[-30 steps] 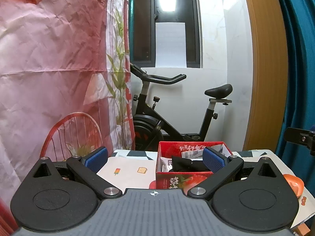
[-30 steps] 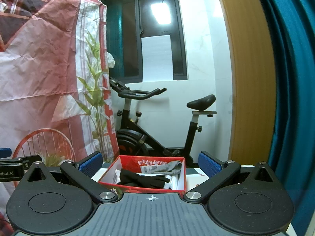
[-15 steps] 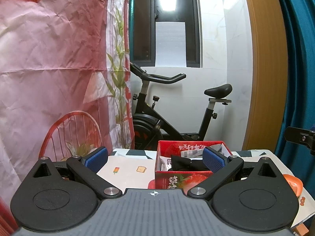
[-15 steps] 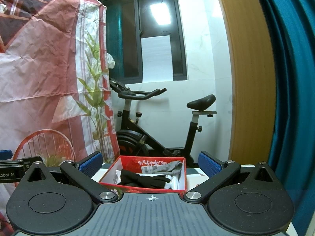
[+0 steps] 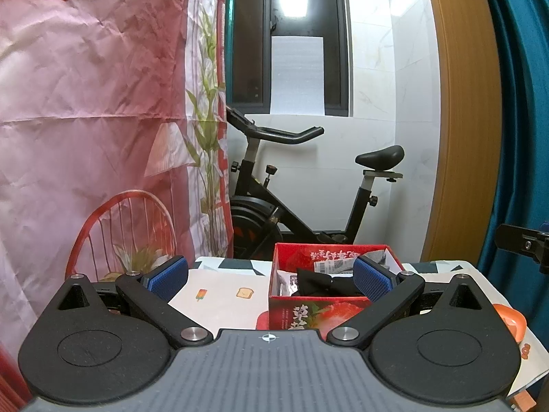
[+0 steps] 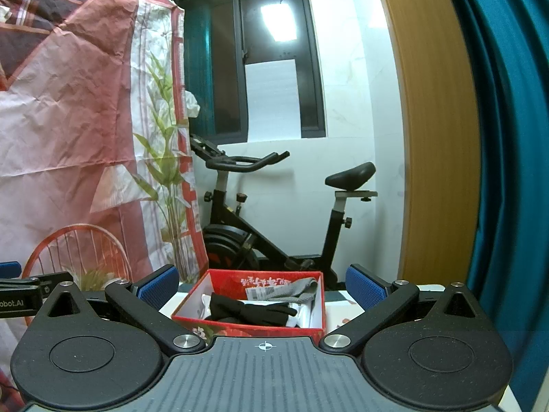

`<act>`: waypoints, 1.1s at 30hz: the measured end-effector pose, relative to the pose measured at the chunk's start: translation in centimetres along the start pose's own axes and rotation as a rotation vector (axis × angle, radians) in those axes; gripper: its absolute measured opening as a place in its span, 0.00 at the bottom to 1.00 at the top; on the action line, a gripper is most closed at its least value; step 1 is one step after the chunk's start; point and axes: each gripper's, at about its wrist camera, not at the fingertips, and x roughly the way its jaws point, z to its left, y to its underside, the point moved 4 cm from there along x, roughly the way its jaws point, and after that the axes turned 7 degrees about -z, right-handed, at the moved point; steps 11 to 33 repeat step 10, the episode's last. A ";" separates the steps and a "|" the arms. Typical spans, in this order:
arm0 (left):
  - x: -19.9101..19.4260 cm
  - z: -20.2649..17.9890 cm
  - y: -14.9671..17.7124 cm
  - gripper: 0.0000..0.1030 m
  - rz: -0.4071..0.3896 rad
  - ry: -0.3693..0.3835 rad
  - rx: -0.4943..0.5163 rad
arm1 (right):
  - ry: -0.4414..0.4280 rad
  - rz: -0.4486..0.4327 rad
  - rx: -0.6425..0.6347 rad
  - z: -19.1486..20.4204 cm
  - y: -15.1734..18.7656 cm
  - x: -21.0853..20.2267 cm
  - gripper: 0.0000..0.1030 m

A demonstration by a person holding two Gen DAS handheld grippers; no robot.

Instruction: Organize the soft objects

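Left wrist view: the left gripper hangs above the table with its jaws spread wide and nothing between the blue pads. At 1 o'clock from it stands a red box, and inside lies a black cloth with a grey cloth at its far right corner. An orange dish sits at 3 o'clock near the table edge, and an exercise bike stands behind at 12 o'clock.

Right wrist view: the right gripper is likewise wide apart and empty, with the box straight ahead at 12 o'clock, between its pads. The black cloth lies across the box; the grey cloth rests against its far wall. The left gripper's tip shows at 9 o'clock.
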 end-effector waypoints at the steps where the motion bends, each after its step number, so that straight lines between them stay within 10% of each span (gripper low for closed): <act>1: 0.0 0.0 0.0 1.00 0.001 0.000 0.000 | -0.001 -0.001 0.000 0.0 0.0 0.0 1.00; 33: 0.1 0.0 0.1 1.00 0.006 -0.008 -0.004 | 0.000 0.000 0.001 -0.1 0.0 0.0 1.00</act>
